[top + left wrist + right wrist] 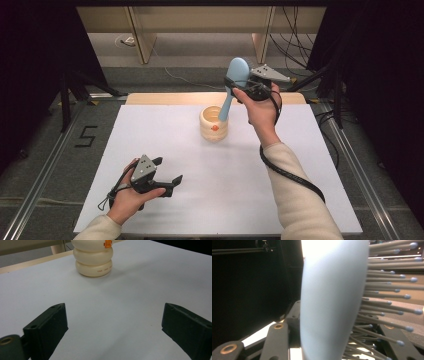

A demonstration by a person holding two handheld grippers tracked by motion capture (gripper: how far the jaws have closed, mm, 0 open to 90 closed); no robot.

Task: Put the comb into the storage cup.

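Brush [235,80] clamped in right gripper [239,89], handle end in cup [213,125] at bench [150,130] rear; left gripper [167,172] released, idle. Insertion under way; next: lower, then release

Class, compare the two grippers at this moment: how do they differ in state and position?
The right gripper is shut on the blue hairbrush; the left gripper is open and holds nothing. The right gripper is raised above the cream holder; the left gripper sits low near the table. Both are hand-held, with black fingers.
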